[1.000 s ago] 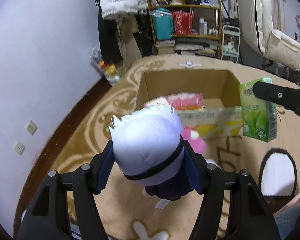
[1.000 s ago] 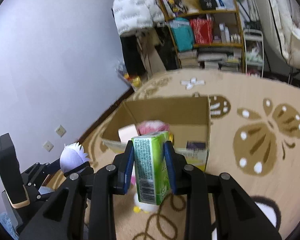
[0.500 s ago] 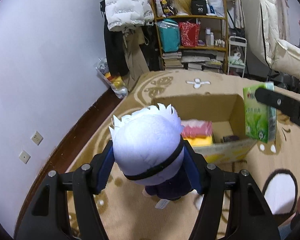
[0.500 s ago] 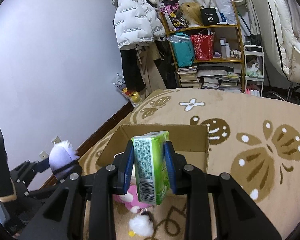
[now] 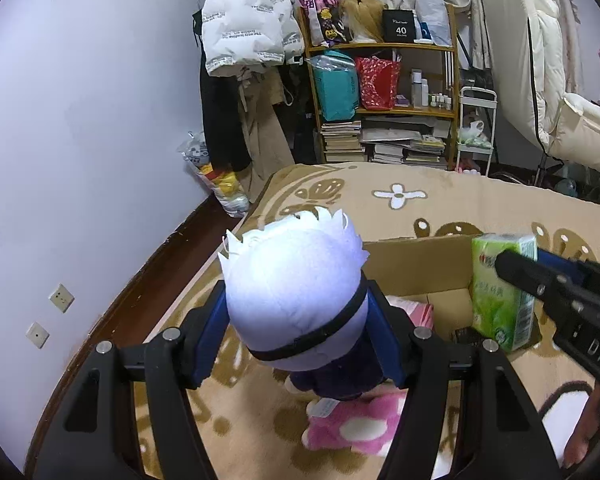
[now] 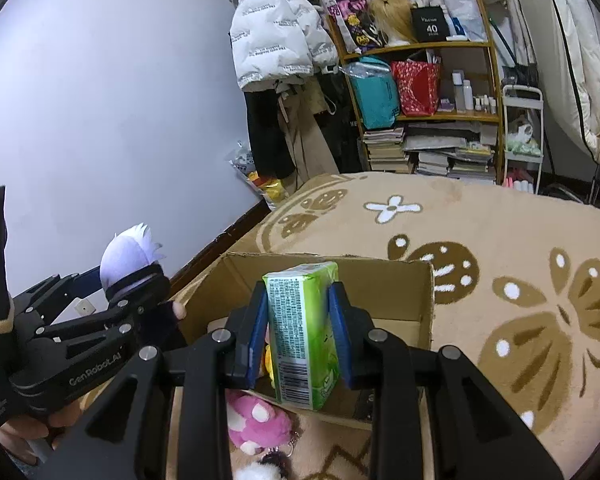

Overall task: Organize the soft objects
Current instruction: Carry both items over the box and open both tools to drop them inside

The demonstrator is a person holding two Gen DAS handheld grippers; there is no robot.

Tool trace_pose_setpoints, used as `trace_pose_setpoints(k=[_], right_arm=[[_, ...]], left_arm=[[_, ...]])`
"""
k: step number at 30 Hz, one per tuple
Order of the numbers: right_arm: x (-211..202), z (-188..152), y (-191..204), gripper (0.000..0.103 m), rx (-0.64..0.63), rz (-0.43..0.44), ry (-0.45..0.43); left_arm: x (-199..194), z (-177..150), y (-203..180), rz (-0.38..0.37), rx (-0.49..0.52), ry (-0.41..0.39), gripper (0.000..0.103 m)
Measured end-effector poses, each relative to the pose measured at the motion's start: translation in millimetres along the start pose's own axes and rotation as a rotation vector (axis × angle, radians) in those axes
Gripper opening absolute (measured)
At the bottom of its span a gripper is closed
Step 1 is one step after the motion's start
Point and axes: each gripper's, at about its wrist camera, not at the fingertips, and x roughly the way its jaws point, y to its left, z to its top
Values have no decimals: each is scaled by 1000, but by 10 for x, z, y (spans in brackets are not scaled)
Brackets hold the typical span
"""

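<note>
Holding steady: L gripper clamps doll, R gripper clamps tissue pack; box now lower.

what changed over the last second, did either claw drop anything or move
Nothing was let go. Both claws rose and tilted up, so the cardboard box sank lower in both views and more of the room shows. The left claw stays shut on the white-haired doll, the right claw on the green tissue pack. The pink plush still lies on the rug by the box.
</note>
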Motion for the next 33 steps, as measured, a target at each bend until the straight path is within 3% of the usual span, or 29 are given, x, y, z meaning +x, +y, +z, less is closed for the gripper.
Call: trace_pose_setpoints(k=[8, 12, 21, 27, 29, 31, 33], right_arm=[[200, -58, -178, 32, 46, -29, 26], [301, -107, -219, 32, 67, -27, 54], [388, -190, -158, 35, 54, -29, 99], [354, -200, -134, 36, 45, -36, 103], [304, -206, -127, 41, 47, -39, 94], [255, -195, -118, 52, 49, -45, 84], [195, -187, -107, 55, 45, -51, 75]], left_arm=[[273, 31, -77, -72, -24, 3, 65], [446, -48, -127, -107, -23, 47, 65], [592, -164, -183, -107, -4, 109, 69], [509, -168, -137, -102, -10, 110, 74], [449, -151, -122, -90, -10, 103, 75], [392, -144, -107, -82, -6, 98, 87], [322, -145, -81, -76, -7, 87, 88]])
